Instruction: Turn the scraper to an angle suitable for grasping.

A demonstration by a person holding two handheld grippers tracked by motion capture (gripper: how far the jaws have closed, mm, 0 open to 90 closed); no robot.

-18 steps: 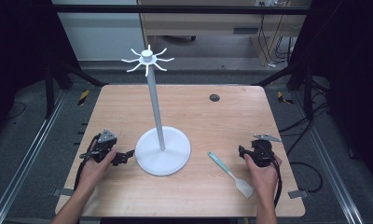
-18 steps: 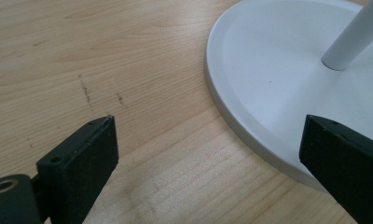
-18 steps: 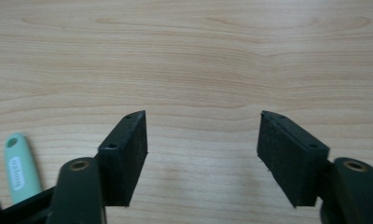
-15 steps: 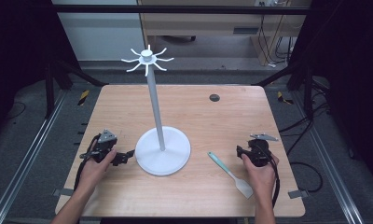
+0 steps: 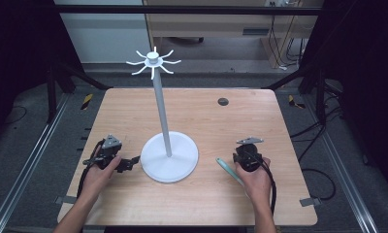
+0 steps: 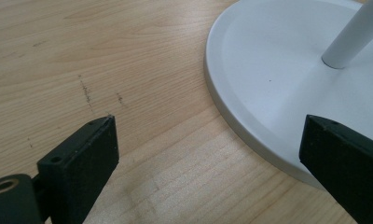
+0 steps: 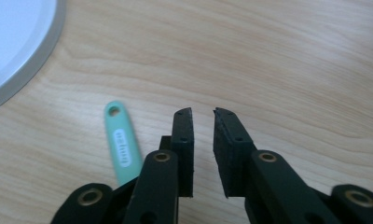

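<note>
Spatula [image 7: 123,145], mint green with a hanging hole at the handle's end, is lying flat on the wooden table [image 5: 206,116] toward its right front corner, between the white stand [image 5: 169,156] and the right edge. Its handle is pointing toward the round base of the stand, well short of touching it. The right gripper [image 7: 202,114] is being held just beside the handle, on the side away from the stand; its jaws are nearly closed, with only a narrow gap between them, and nothing is being gripped. In the high view this gripper [image 5: 242,156] is being carried low over the table in the right hand [image 5: 255,180]. The left gripper [image 6: 208,135] is being held wide open near the left front corner, with nothing in it, one jaw over bare wood and the other over the rim of the stand's base. The stand is rising from the middle of the table, its pole topped by a ring of curved hooks [image 5: 153,62].
</note>
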